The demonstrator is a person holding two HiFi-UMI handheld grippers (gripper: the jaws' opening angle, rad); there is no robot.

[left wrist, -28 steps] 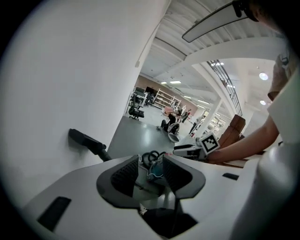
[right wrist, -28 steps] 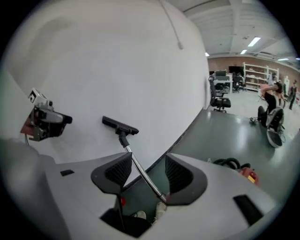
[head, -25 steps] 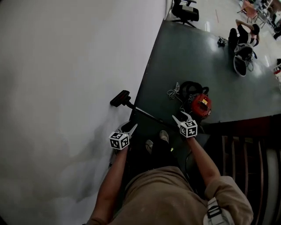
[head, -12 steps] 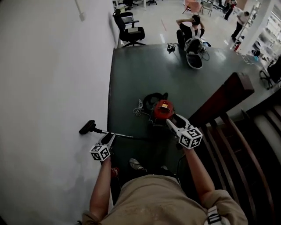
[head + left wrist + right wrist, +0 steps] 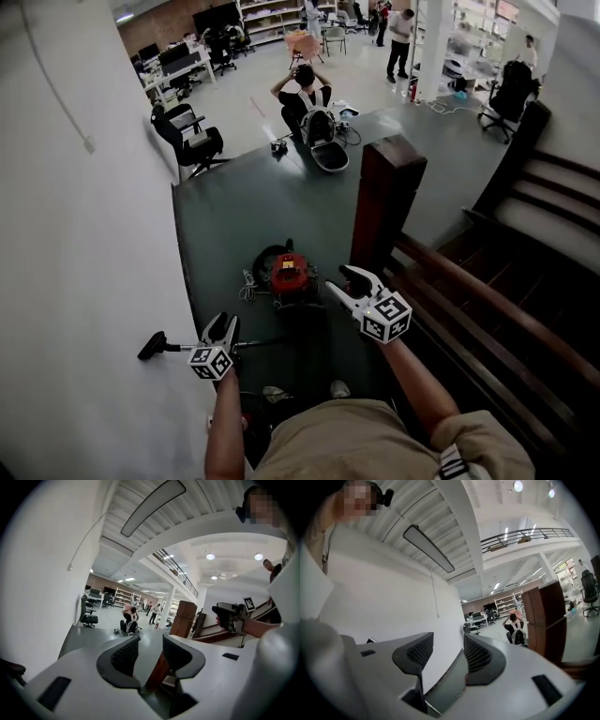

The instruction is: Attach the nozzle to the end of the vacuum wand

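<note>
While the nozzle (image 5: 152, 346) and wand (image 5: 183, 348) lay on the dark floor (image 5: 225, 225) by the wall, the left tongs (image 5: 223, 322) and right tongs (image 5: 342, 279) stood parted, gripping nothing.

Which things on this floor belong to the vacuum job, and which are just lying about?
Job:
- red canister vacuum
- black hose
- black floor nozzle
- thin metal wand

Not the job:
- black office chair
- brown wooden stair post
- crouching person
</note>
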